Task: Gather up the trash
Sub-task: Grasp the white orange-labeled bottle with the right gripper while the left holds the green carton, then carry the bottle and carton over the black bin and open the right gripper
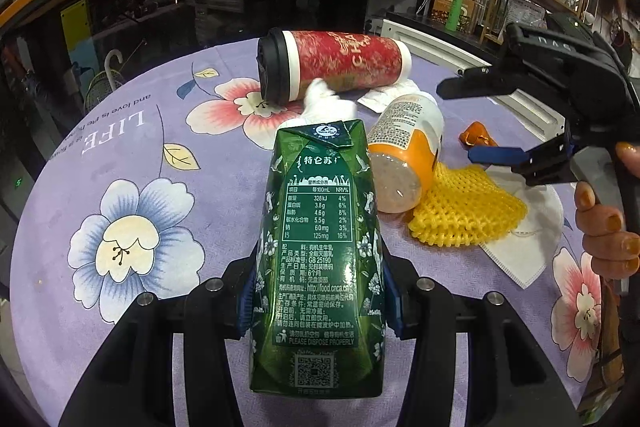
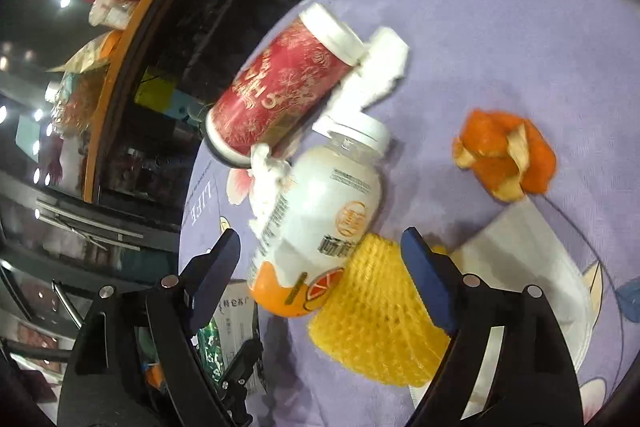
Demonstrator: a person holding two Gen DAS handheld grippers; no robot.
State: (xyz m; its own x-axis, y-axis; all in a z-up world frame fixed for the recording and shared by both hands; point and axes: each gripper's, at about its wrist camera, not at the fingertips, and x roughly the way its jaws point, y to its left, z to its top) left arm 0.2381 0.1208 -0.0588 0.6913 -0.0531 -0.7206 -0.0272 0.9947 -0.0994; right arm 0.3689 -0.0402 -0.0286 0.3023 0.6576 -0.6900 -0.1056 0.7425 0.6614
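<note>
Left wrist view. Left gripper (image 1: 318,303) clamped on a dark green milk carton with white print (image 1: 318,239), pads pressing both long sides near its base, carton sticking out forward above the purple floral tablecloth (image 1: 120,155). Just beyond the carton top: a crumpled white tissue (image 1: 326,103). Behind that, a red paper cup with black lid (image 1: 332,65), lying on its side. Right of the carton: a white and orange plastic bottle (image 1: 406,151), tipped over and leaning on a yellow foam fruit net (image 1: 464,211). Under the net, a white face mask (image 1: 528,247); beyond the bottle, an orange peel (image 1: 476,137). Right gripper (image 1: 476,119) spread wide above the peel, nothing between its fingers; a hand (image 1: 604,223) on its handle.

Risks, judged: carton held low, so liable to pivot or slip if swung fast. Bottle round and resting on soft net, likely to roll away from the carton if nudged.

Right wrist view. Right gripper (image 2: 320,247) open and empty, bottle (image 2: 316,211) and net (image 2: 376,311) between the fingers but untouched. Risk: closing here could catch net with bottle, or squeeze the bottle out sideways. Carton edge (image 2: 210,343) visible low left.

Count: one carton, one cup, one bottle, one net, one mask, one peel, at least one tissue; two grippers.
</note>
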